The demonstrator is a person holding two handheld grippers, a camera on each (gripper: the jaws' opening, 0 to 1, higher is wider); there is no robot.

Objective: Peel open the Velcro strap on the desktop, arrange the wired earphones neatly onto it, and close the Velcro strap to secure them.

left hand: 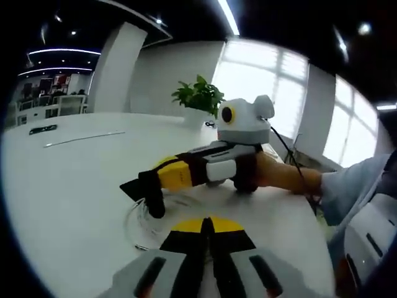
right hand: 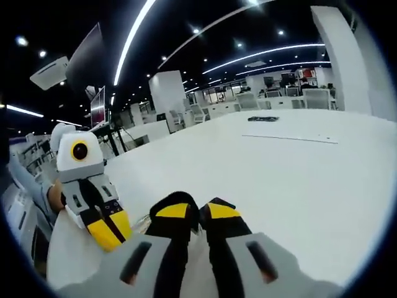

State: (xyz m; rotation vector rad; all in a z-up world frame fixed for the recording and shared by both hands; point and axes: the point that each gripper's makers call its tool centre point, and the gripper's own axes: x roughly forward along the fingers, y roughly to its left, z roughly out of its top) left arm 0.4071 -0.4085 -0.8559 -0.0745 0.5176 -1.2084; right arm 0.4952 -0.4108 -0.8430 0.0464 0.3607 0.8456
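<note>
White worktop [left hand: 68,186] spreads under an open-plan office with strip lights, a potted plant [left hand: 198,98] standing at its far side. Thin earphones [left hand: 141,217] lie in a loose coil on the worktop, and the right gripper [left hand: 152,197] comes down onto that coil, its dark jaw tips drawn together; whether wire is pinched between them cannot be told. A dark flat piece by those tips may be the strap [left hand: 130,186], though that is uncertain. In its own view the left gripper [left hand: 206,228] has its jaws shut with nothing between them. Gathering the wire seems the step in hand; next, the coil needs tidying and laying across the strap.
</note>
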